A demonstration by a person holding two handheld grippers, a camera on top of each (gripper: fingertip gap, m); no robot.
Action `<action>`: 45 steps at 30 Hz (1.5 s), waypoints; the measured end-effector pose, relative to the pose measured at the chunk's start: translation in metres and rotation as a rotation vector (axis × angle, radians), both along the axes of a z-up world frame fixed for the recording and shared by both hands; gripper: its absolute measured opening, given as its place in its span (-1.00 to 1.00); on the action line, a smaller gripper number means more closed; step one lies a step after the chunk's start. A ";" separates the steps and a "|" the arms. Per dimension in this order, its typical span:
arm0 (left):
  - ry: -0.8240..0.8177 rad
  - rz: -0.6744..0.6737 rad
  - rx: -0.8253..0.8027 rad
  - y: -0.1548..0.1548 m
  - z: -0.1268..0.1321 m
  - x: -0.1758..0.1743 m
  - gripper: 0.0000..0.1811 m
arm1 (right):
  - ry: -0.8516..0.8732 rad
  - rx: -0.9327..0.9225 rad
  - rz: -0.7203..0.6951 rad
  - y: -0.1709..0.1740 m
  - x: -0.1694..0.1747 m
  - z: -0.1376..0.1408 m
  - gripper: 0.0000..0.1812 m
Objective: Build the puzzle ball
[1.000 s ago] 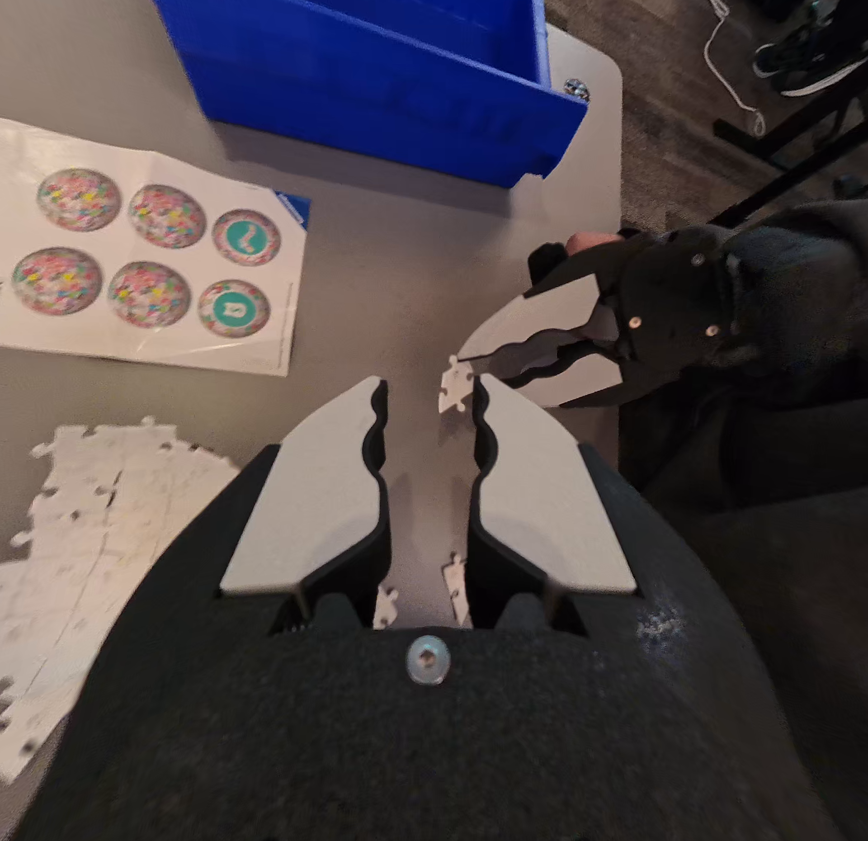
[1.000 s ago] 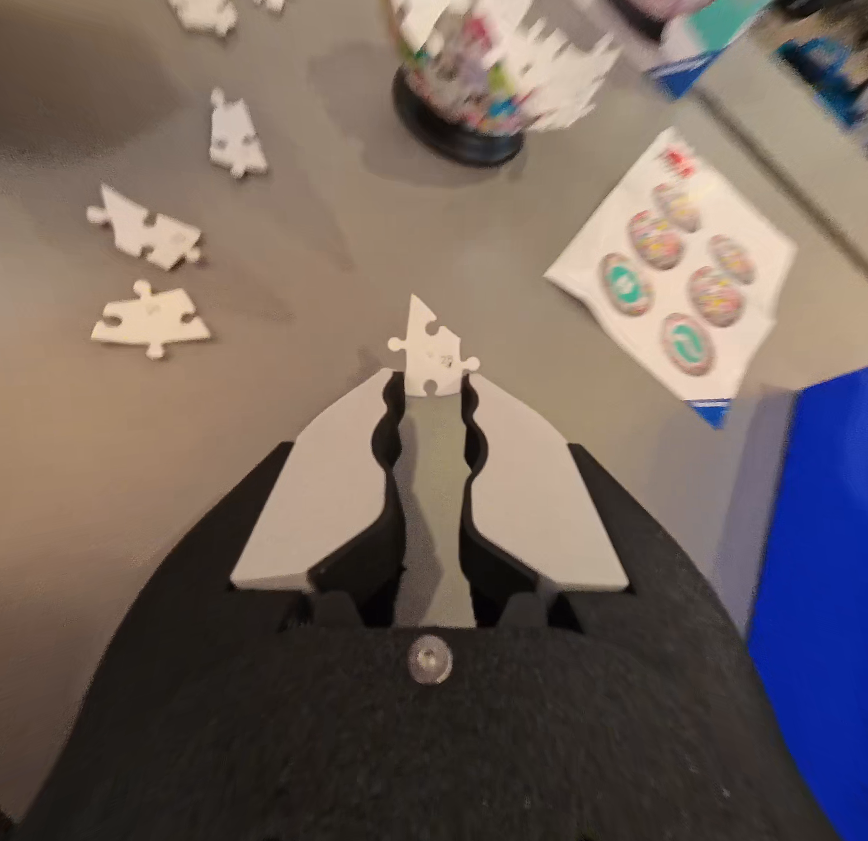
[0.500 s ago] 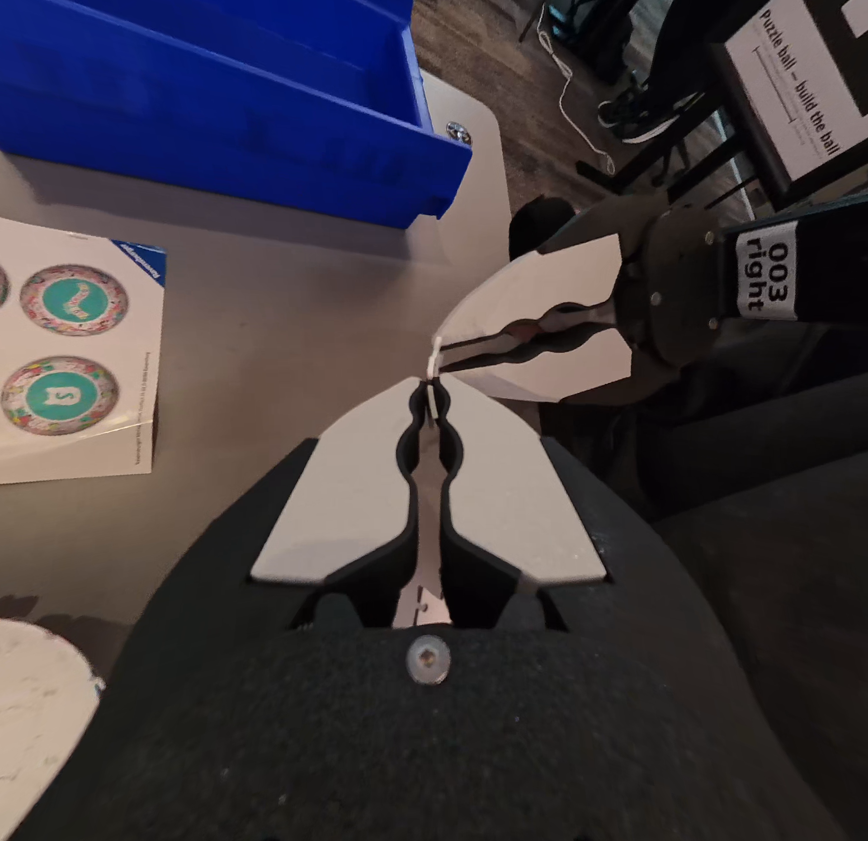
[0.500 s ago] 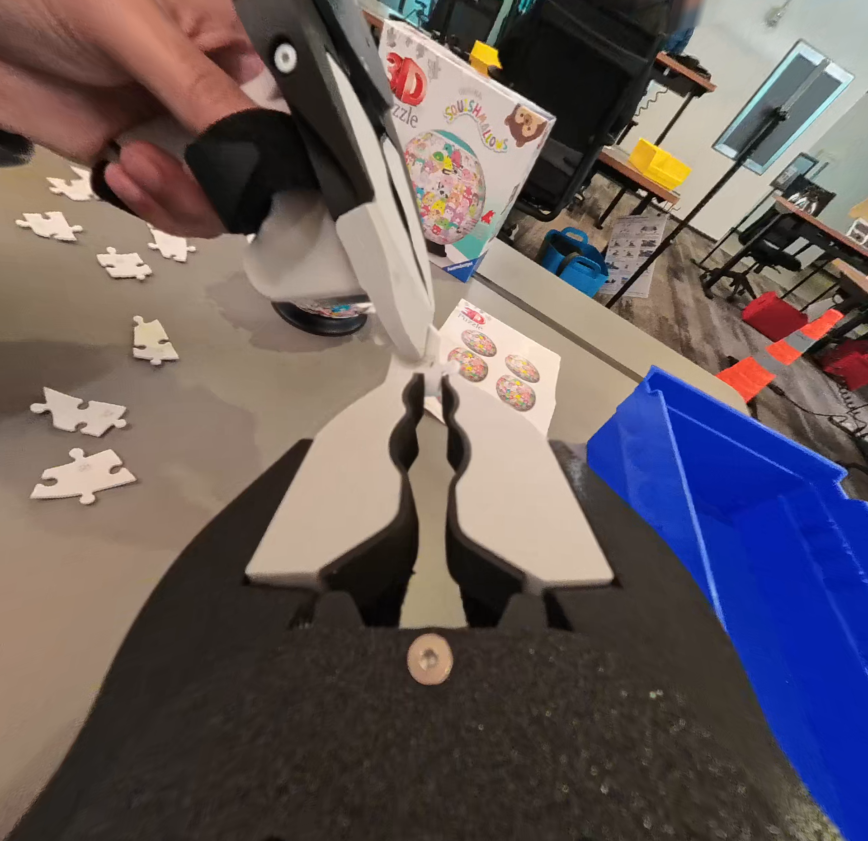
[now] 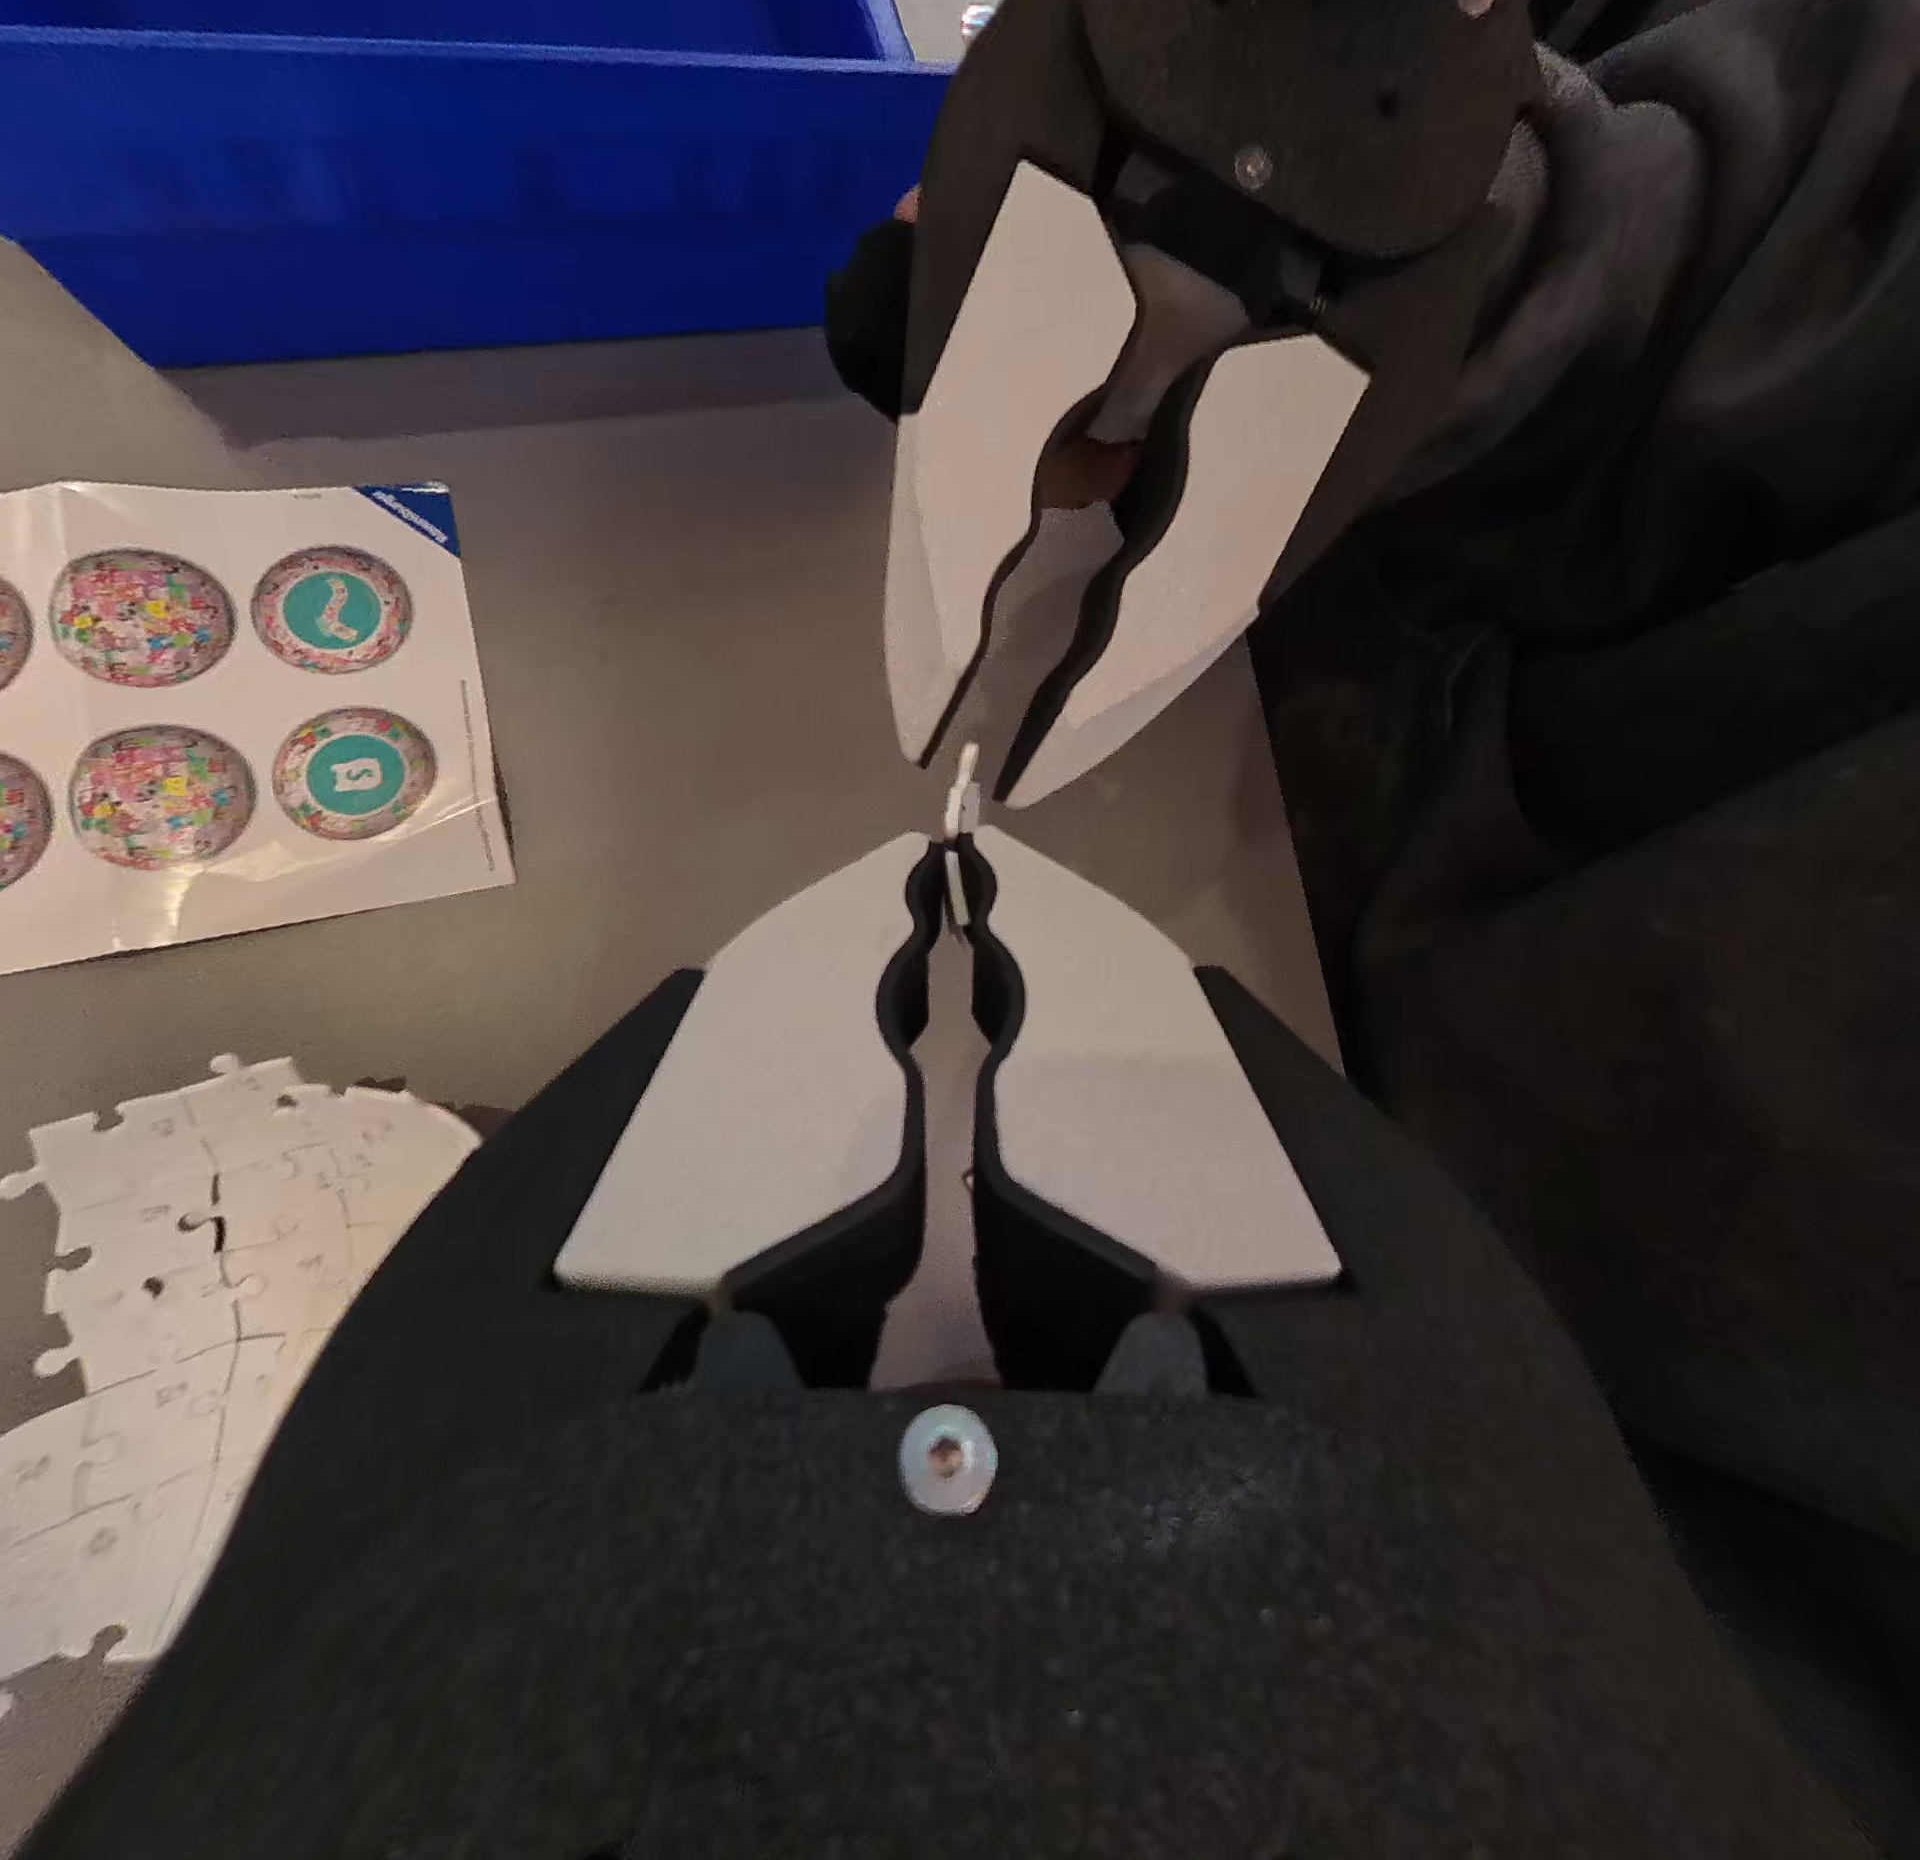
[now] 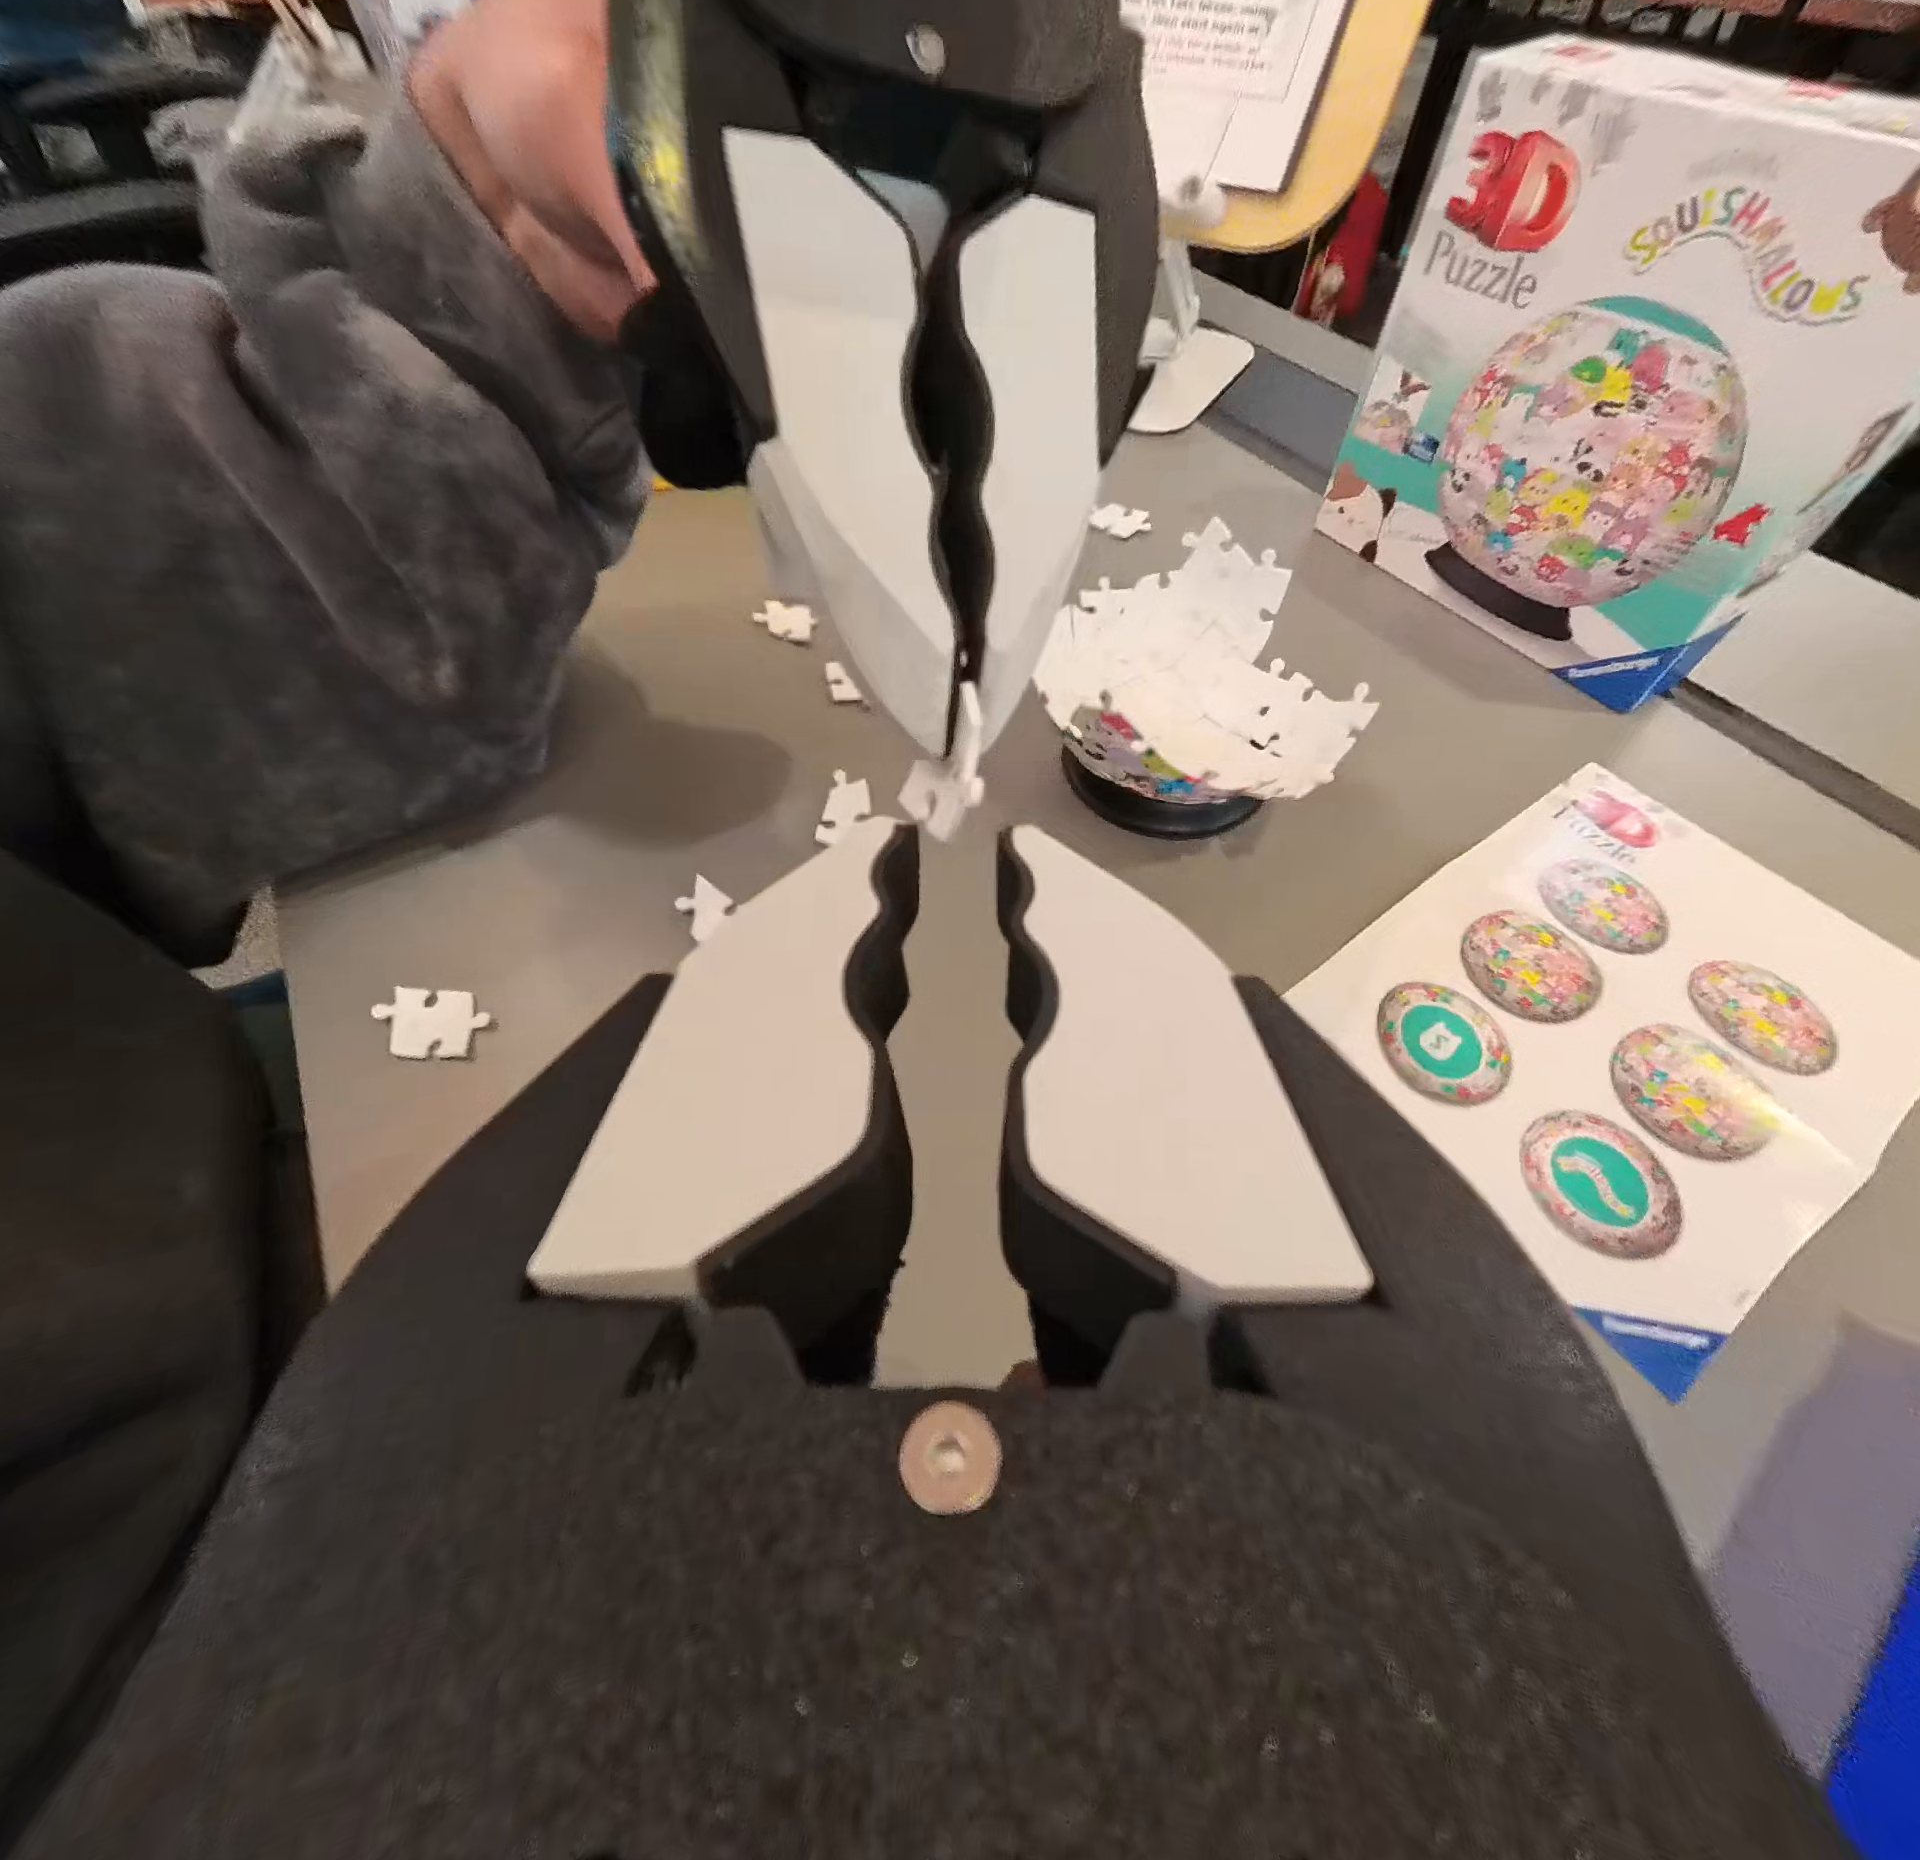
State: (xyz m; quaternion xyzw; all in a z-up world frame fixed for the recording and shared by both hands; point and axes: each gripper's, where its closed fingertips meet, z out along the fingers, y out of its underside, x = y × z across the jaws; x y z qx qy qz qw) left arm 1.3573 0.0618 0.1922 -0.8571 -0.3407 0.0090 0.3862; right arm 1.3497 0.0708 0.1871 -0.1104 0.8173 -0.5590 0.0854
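Right gripper now released (one piece)

Blue bin sits at far edge of grey surface, open top. In the right wrist view a yellow-edged board with a printed sheet stands on a white stand at the back of the surface. Dark grey fleece sleeve fills the left side there. Dark clothing covers the right side of the left wrist view. Background desks blurred, contents unclear.
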 end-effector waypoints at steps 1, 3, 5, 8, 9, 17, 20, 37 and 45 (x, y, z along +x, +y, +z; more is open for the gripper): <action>0.001 -0.005 -0.009 -0.001 0.000 0.002 -0.97 | 0.017 0.000 0.007 -0.004 0.001 0.001 -0.84; 0.010 0.006 -0.041 -0.007 -0.001 0.003 -0.97 | 0.031 -0.008 0.016 -0.012 0.003 0.005 -0.91; 0.029 0.023 -0.052 -0.013 0.000 0.001 -0.96 | 0.024 0.009 0.032 -0.017 0.006 0.004 -0.96; 0.074 0.094 -0.070 -0.035 0.007 -0.007 -0.84 | -0.012 -0.010 0.020 -0.028 0.002 0.009 -0.98; 0.111 0.156 -0.100 -0.053 0.011 -0.014 -0.66 | -0.030 -0.021 0.010 -0.033 -0.002 0.011 -0.98; 0.296 0.634 -0.069 -0.217 0.021 -0.044 -0.59 | -0.243 -0.067 0.064 -0.123 -0.065 0.008 -0.98; 0.207 0.616 -0.033 -0.232 -0.014 -0.049 -0.59 | -0.319 0.006 0.142 -0.166 -0.081 -0.020 -0.98; 0.042 0.313 -0.276 -0.223 -0.074 -0.090 -0.77 | -0.156 0.258 0.314 -0.210 -0.090 -0.080 -0.98; 0.081 0.310 -0.235 -0.219 -0.059 -0.089 -0.85 | -0.221 0.220 0.348 -0.210 -0.087 -0.073 -0.98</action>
